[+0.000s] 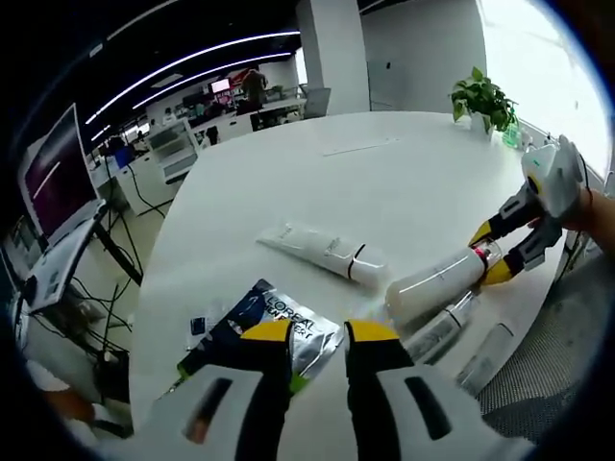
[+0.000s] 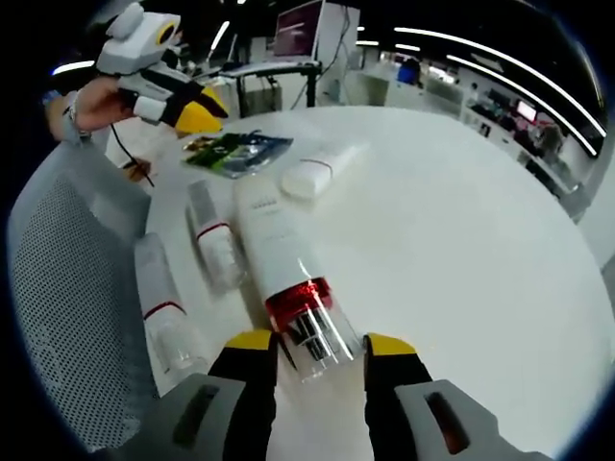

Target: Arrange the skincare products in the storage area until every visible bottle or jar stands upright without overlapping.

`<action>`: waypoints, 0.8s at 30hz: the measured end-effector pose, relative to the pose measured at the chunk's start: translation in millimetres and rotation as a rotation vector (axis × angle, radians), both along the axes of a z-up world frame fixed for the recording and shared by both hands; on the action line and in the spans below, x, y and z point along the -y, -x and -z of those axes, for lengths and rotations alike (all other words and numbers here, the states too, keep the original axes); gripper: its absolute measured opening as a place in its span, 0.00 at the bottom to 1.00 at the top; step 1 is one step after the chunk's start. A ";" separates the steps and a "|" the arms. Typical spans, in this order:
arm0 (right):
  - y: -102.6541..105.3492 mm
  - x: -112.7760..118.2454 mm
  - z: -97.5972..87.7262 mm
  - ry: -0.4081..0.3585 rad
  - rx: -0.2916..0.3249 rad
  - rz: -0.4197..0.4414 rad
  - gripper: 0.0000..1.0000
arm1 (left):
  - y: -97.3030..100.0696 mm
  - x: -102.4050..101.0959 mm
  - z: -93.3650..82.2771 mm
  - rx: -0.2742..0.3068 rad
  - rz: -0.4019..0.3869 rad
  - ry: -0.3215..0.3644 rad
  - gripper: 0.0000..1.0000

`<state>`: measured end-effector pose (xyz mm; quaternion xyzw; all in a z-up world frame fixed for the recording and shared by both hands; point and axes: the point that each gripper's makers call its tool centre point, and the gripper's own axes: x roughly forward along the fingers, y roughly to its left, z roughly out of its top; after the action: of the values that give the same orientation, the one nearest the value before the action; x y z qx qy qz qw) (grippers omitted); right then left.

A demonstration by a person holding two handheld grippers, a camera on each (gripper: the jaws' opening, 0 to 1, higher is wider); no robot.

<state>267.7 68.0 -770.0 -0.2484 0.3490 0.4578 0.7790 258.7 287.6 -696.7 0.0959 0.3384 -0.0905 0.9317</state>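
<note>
I am observing a round white table (image 1: 384, 173) with every skincare item lying flat on it. Taking the big bottle (image 2: 279, 250) as landmark: it is lying on its side near the table edge, white body, red band, clear cap (image 2: 317, 338).

I am reading the right gripper (image 2: 319, 348) as spread, its yellow-tipped jaws flanking the clear cap; whether they are touching it I cannot tell. In the left gripper view the right gripper (image 1: 492, 252) is sitting at the bottle's (image 1: 437, 281) red-banded end.

Two slimmer bottles are lying beside the big bottle on its edge side: one (image 2: 213, 240) just beside it, the other (image 2: 165, 312) further out, near the mesh chair (image 2: 67, 317). A white tube (image 2: 320, 168) is lying beyond the big bottle's far end, and a dark sachet (image 2: 235, 152) past that.

I am seeing the left gripper (image 1: 318, 336) spread and holding nothing, hovering over the sachet (image 1: 264, 322). A potted plant (image 1: 482, 99) is standing at the far rim.
</note>
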 end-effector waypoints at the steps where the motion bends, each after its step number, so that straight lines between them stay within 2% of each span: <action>1: 0.2 -0.7 -0.4 0.004 0.009 -0.012 0.35 | 0.6 -0.1 1.0 -0.004 0.001 -0.001 0.23; 5: -0.3 -6.1 -3.2 0.036 0.074 -0.084 0.35 | 2.2 -2.0 3.2 -0.009 -0.001 -0.014 0.23; 13: 0.8 -16.7 -2.2 0.053 0.064 -0.053 0.34 | 1.5 -5.0 8.8 -0.028 -0.004 -0.034 0.24; 17: 0.9 -15.4 -2.8 0.069 0.092 -0.064 0.33 | -2.5 -5.5 6.0 -0.014 -0.010 -0.031 0.24; 20: 1.1 -15.9 -2.2 0.066 0.083 -0.057 0.32 | -4.4 -8.1 1.9 0.005 -0.018 -0.042 0.24; 24: 2.2 -17.4 -2.3 0.095 0.091 -0.065 0.32 | -6.9 -23.8 -3.8 0.039 -0.067 -0.111 0.25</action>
<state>265.5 85.4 -767.7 -0.3170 0.3262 0.4542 0.7660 265.5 311.4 -692.9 0.1380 0.3279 -0.0384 0.9338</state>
